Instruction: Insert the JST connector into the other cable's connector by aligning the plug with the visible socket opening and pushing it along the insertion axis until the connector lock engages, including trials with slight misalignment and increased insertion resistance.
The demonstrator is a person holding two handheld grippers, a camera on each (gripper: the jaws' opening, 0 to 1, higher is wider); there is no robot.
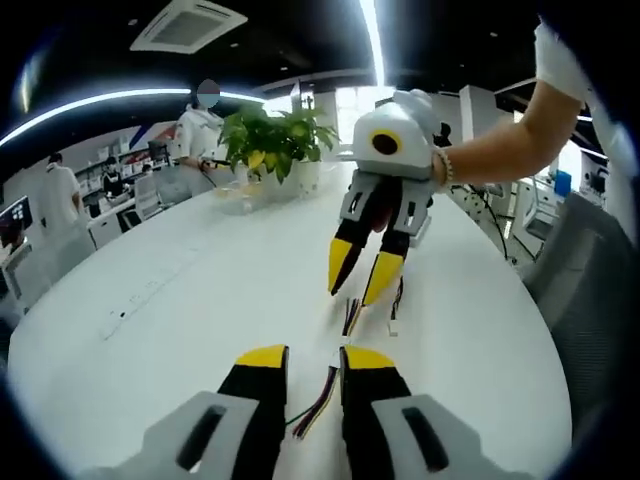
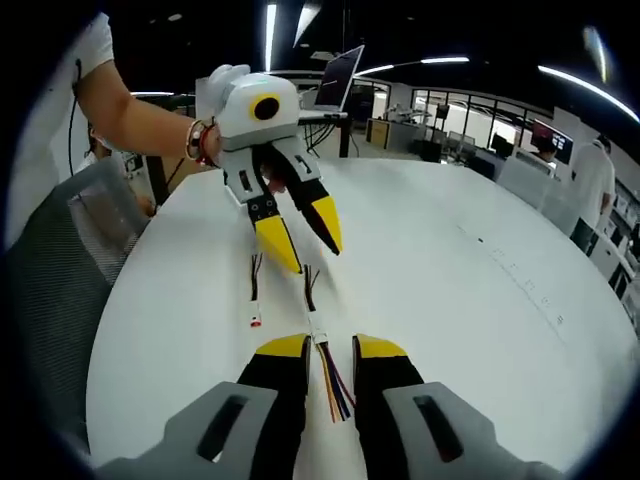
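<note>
A long white oval table (image 1: 180, 290) ran back to a leafy potted plant (image 1: 272, 140) at its far end — people stood beyond it. An open laptop (image 2: 338, 78) sat farther off, and a grey mesh chair (image 2: 50, 270) stood beside the table.

Open-plan office: long white table (image 1: 200, 290), potted plant (image 1: 275, 140) at upper ctr, ceiling light strips (image 1: 372, 40), desks w/ monitors (image 2: 555, 140) upper right, laptop (image 2: 335, 80).
</note>
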